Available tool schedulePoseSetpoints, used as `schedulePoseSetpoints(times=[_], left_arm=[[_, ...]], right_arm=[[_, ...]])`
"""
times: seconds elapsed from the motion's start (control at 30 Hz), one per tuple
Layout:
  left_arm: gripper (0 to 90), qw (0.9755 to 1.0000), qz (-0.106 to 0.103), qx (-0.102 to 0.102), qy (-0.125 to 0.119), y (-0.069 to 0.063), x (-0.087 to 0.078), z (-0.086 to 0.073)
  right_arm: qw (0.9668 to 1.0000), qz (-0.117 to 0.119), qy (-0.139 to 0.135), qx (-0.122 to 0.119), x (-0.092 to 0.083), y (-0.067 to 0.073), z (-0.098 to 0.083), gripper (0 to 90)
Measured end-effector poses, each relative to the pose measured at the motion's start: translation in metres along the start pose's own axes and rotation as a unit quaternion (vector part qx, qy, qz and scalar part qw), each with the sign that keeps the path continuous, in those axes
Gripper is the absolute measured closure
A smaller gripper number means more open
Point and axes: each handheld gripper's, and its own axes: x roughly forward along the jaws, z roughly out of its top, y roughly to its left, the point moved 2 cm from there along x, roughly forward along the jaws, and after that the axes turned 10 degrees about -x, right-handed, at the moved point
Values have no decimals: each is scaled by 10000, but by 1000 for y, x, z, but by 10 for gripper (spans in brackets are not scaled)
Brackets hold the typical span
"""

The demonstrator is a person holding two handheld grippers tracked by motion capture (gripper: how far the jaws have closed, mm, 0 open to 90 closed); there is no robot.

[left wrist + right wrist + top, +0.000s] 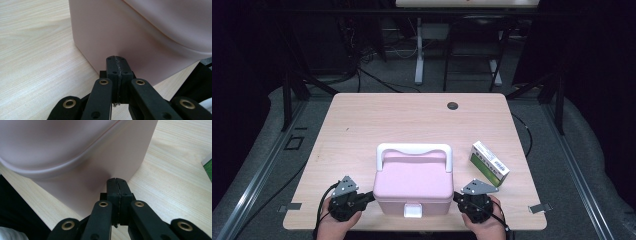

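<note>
While both closed grippers (368, 197) (457, 198) flank the pink box (414, 186), a green carton (489, 163) lies just right

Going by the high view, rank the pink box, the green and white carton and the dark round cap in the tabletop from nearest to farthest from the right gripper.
From the right gripper, its fingers shut:
1. pink box, right against the fingertips, toward the table's middle.
2. green and white carton, a little beyond the gripper, near the table's right edge.
3. dark round cap, far off by the table's far edge.
</note>
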Motion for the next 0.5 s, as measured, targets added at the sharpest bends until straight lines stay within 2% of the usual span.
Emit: schedulePoseSetpoints(times=[0.33,0.47,0.5], left_arm=[[900,10000,33,-11,12,-2,0,0],[900,10000,-32,-62,23,-4,0,-1],[900,10000,-42,-22,53,-4,-1,-2]], right_arm=[[10000,24,-20,31,0,-2,-1,900],[10000,14,-9,60,-1,-2,-1,900],[10000,20,-1,72,-1,-2,-2,900]])
